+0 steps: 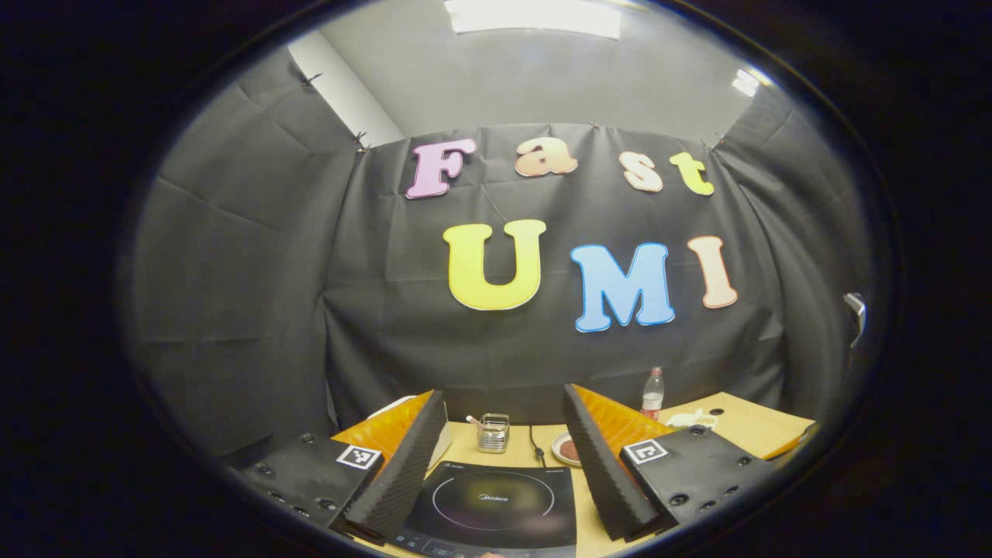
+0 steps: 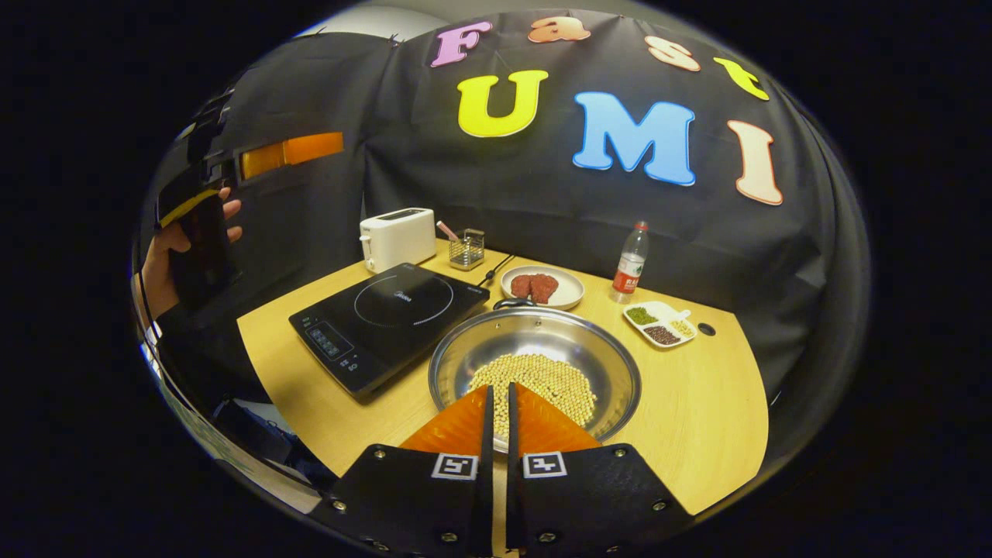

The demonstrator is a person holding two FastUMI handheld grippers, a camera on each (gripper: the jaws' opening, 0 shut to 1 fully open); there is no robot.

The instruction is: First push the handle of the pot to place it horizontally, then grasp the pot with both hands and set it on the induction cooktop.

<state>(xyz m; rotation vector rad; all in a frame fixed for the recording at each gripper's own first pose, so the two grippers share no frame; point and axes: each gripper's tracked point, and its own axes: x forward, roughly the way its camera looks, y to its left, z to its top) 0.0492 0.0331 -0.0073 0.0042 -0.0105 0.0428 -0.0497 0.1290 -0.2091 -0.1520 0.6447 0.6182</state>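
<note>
1. The right hand-held gripper (image 2: 500, 403) is clenched, its two orange fingers nearly touching with only a thin slit between them and nothing held; the tips hang over the near rim of the pot (image 2: 535, 372).
2. The pot, a wide steel pan with pale beans in its bottom, lies straight ahead of that gripper on the bench (image 2: 697, 403); its dark handle (image 2: 511, 303) shows at the far rim.
3. The induction cooktop (image 2: 387, 318) sits ahead and to the left of the right gripper, just beside the pot.
4. The left hand-held gripper (image 1: 504, 442) is released, fingers spread wide; the cooktop (image 1: 492, 504) lies directly below and between them.
5. In the right gripper view, the left gripper (image 2: 201, 225) is raised well off to the left, with a hand (image 2: 159, 271) on it.
6. Beyond the pot stand a toaster (image 2: 397, 238), a wire basket (image 2: 467, 249), a plate of meat (image 2: 542, 287), a bottle (image 2: 632, 262) and a divided dish (image 2: 661, 322); black cloth walls the booth.
</note>
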